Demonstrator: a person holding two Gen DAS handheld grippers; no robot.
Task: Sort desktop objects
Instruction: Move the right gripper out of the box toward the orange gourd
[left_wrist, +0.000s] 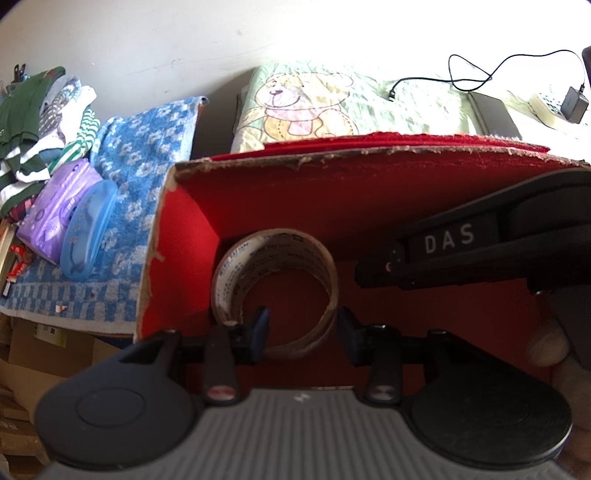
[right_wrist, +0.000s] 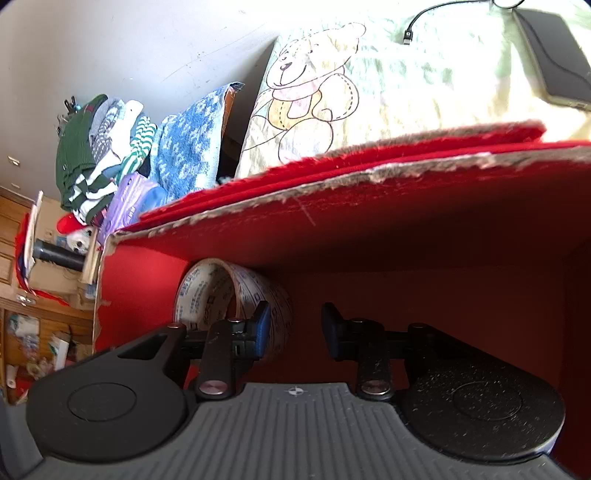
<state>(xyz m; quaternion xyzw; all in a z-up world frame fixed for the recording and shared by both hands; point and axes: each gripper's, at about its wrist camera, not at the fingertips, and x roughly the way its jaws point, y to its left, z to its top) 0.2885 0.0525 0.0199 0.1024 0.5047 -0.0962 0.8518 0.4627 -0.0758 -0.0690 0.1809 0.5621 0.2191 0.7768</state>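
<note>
Both claws reach down into the red box (left_wrist: 258, 206), so the sorting seems to gather things there. The left claw (left_wrist: 301, 325) stands open around the near part of the tape roll (left_wrist: 275, 288); one blue finger is inside the ring and the other just outside its wall, and I cannot tell if they touch it. The roll lies near the box's left wall. The right claw (right_wrist: 295, 326) is open too, holding nothing, just beside the roll on the bare red floor, where there is room. Beyond, the torn back rim (left_wrist: 369, 153) rises, so lifting out goes upward only. Further away a bear-printed cloth (left_wrist: 306, 99) and a blue towel (left_wrist: 147, 147) lie on the bed.
</note>
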